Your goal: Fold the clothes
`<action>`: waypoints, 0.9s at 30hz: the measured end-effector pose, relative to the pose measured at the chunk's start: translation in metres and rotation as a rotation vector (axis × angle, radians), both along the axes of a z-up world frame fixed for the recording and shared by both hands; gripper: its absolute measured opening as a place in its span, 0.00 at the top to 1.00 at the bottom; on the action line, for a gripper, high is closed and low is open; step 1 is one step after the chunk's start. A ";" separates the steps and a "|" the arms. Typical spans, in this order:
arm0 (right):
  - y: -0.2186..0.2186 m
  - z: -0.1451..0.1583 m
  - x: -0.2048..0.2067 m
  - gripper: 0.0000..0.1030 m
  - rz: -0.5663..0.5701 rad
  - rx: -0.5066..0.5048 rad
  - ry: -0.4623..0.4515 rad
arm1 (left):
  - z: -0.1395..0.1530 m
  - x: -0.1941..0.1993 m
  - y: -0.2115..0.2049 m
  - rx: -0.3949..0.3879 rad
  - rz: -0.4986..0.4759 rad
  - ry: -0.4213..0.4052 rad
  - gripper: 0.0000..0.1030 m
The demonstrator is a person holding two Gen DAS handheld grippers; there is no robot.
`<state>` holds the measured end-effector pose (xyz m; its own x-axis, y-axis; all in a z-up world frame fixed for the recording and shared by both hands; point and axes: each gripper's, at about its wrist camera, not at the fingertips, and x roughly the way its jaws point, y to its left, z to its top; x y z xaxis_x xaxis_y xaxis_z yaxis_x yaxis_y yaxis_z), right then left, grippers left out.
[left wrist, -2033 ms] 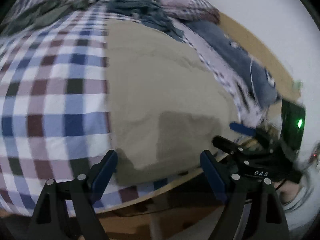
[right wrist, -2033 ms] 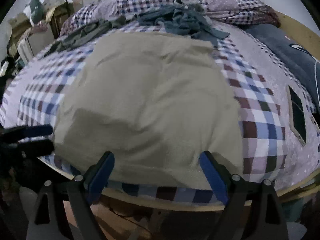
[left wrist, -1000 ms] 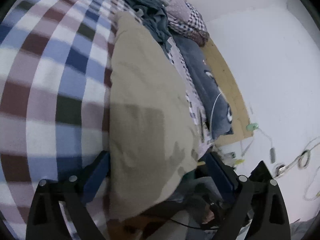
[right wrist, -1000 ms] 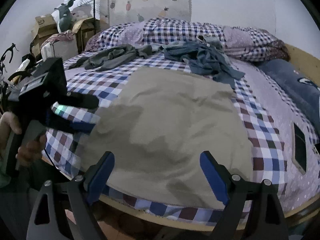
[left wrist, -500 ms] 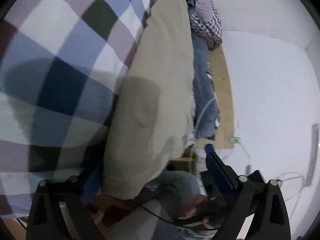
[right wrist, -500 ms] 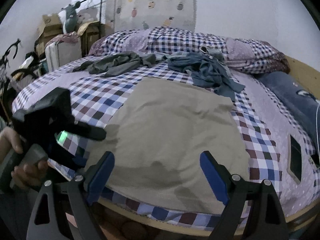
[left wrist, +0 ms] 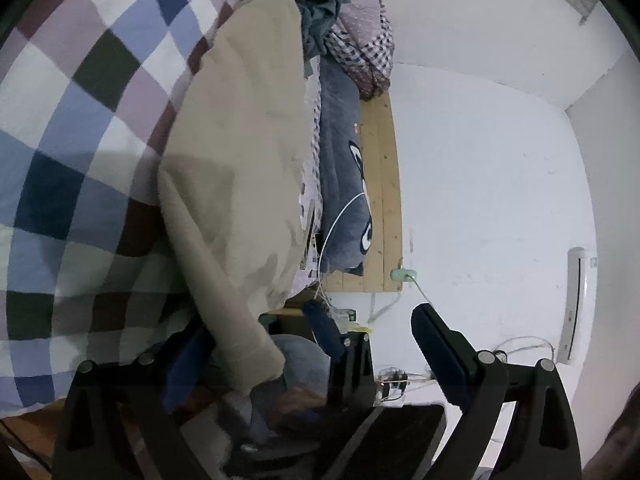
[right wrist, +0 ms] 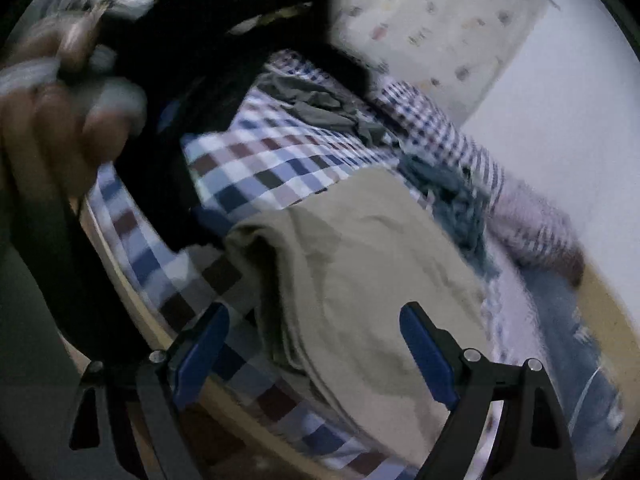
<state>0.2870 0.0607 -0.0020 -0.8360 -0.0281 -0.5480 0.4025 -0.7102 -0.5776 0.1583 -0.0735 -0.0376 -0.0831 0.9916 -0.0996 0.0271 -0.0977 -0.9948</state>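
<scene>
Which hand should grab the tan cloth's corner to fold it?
Probably the left. The left tool is right at the near corner of the tan garment, with the hem between its open fingers. The right tool is open too, but hovers over the garment's near edge, not a corner.

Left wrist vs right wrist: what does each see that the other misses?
Only the left wrist shows the white cable across the blue blanket, the green plug and the beige garment's corner between the open left gripper.
Only the right wrist shows the hand gripping the other tool, the patterned curtain and the open right gripper.
Both show the beige garment on the checked bedspread.
</scene>
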 end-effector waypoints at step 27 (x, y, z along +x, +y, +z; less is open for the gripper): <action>0.025 0.022 -0.076 0.93 -0.142 -0.169 0.007 | 0.021 -0.054 -0.006 -0.126 0.083 0.121 0.06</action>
<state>0.2107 0.0853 0.0198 -0.8420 -0.0002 -0.5395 0.2875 -0.8463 -0.4485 0.1046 -0.0794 -0.0167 -0.1834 0.9611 -0.2067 -0.0785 -0.2239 -0.9715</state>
